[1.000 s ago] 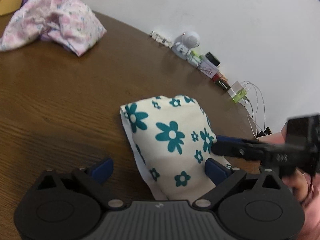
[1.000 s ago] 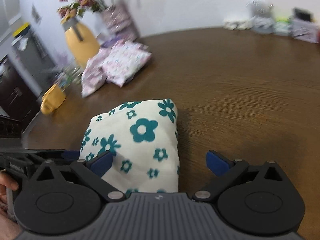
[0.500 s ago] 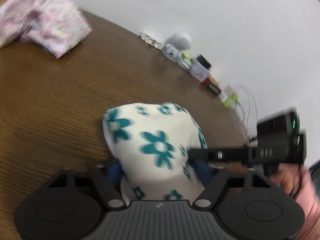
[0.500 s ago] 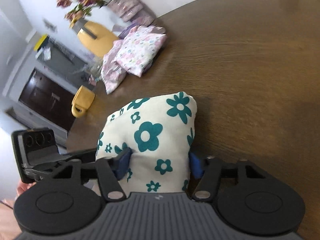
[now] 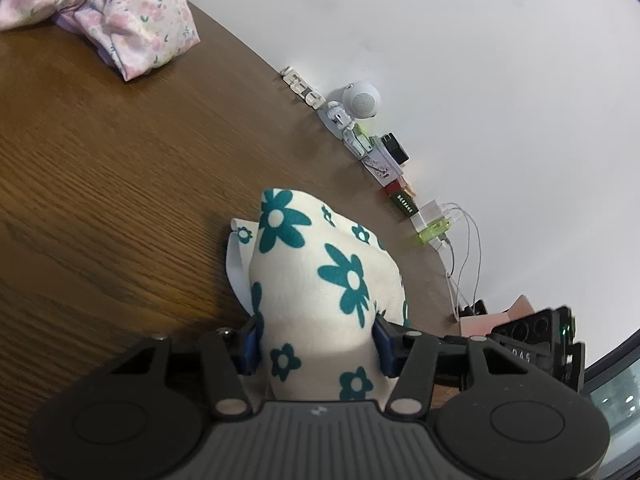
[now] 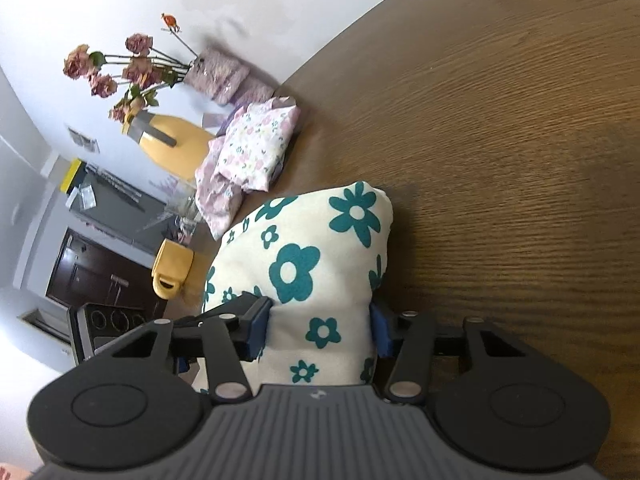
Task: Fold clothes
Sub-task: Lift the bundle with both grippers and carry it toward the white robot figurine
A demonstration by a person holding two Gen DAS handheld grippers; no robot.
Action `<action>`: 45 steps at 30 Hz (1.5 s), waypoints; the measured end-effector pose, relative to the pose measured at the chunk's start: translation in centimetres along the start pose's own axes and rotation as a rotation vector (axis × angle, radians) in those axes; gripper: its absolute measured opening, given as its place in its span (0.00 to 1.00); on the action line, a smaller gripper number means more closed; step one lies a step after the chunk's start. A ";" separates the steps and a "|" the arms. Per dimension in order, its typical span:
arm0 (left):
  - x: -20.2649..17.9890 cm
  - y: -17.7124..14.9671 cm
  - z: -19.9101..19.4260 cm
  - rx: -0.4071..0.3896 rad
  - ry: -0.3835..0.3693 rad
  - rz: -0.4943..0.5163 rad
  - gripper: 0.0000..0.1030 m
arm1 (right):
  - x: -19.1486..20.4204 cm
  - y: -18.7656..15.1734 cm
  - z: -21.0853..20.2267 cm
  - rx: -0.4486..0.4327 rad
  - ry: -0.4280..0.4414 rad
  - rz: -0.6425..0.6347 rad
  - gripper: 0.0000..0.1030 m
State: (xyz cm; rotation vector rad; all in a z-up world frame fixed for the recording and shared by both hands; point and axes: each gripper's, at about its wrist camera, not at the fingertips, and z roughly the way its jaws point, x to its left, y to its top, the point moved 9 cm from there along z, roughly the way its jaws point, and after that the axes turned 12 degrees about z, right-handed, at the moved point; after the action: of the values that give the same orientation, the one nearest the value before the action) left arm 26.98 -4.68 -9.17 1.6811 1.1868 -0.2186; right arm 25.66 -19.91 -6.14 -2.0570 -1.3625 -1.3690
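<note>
Cloth: cream cloth (image 5: 320, 292) with teal flowers, bunched into a rounded bundle over the brown wooden table (image 5: 100, 184); can't tell if its far end touches the wood
Left gripper (image 5: 316, 340): blue pads clamped on the cloth's near end, one on each side
Right gripper (image 6: 320, 330): same deal, pads pinching the bundle from both sides
Pink pile: flowery pink clothes (image 6: 248, 148) sit well apart at the table's far edge; yellow vase (image 6: 176, 142) with dried roses just beside them
Wall side: white round speaker (image 5: 360, 100), small boxes and a charger with cables (image 5: 460, 240) line the table edge
Also: yellow mug (image 6: 172, 272) just left of the bundle
</note>
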 end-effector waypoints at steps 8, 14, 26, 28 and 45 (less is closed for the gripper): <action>-1.4 2.7 0.1 -0.016 0.033 0.049 0.46 | 1.2 1.4 0.0 -0.068 -0.023 -0.012 0.47; -1.9 5.9 0.9 -0.041 0.022 0.070 0.46 | 2.6 3.9 -0.3 -0.120 -0.019 -0.033 0.47; 0.2 19.2 7.6 -0.127 0.052 0.104 0.46 | 4.8 16.6 2.3 -0.221 0.005 -0.053 0.47; 1.4 21.6 9.7 -0.135 0.063 0.104 0.46 | 4.0 19.0 3.4 -0.234 0.001 -0.047 0.47; 10.6 28.8 25.4 -0.027 0.024 0.053 0.46 | -1.2 33.3 10.8 -0.296 -0.076 -0.033 0.47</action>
State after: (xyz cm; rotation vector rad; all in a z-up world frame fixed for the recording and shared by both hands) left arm 64.33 -18.51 -9.57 1.6932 1.1562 -0.1493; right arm 59.29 -29.67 -4.90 -2.3038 -1.2932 -1.6040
